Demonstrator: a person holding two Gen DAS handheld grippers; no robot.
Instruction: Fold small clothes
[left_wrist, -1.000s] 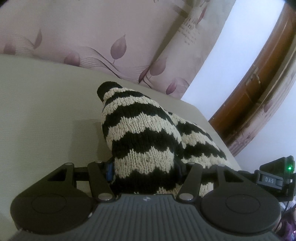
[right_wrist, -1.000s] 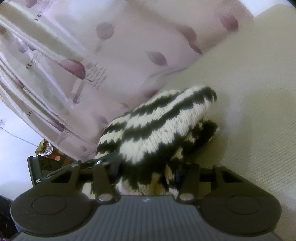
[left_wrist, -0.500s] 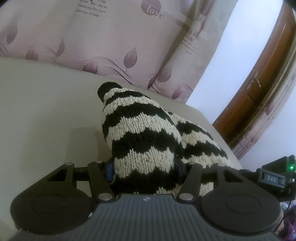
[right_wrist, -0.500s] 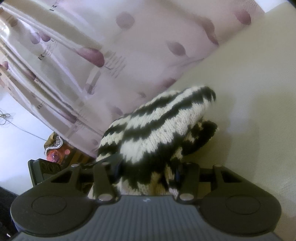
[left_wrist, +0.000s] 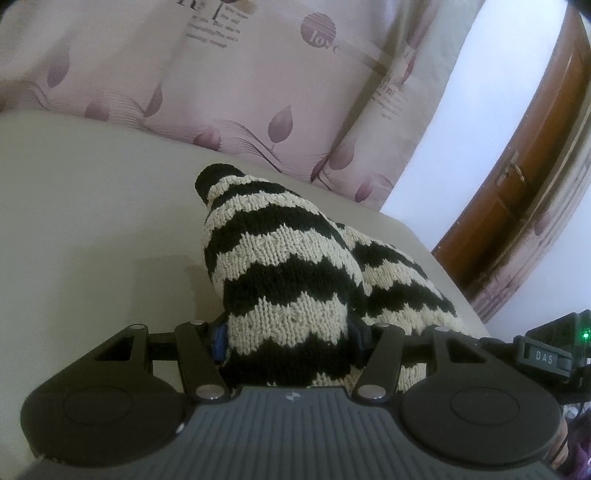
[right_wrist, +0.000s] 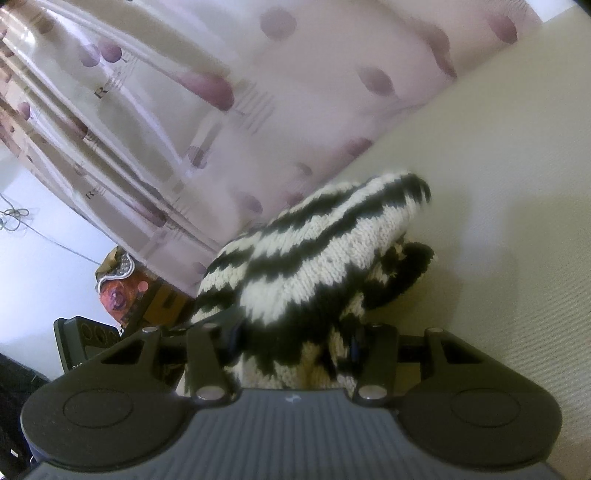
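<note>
A pale cream, finely ribbed surface (left_wrist: 92, 229) carries only the bunched black-and-cream zigzag knitted garment (left_wrist: 280, 266), whose far end seems to rest on it near the edge.

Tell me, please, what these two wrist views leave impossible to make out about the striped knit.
- Striped knit, left wrist view: its near end is hidden behind the left gripper.
- Right wrist view: motion blur smears it; the right gripper hides its near part.
- The kind of garment is unclear.

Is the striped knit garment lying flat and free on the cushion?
No, the striped knit garment is bunched between the left gripper fingers.
</note>
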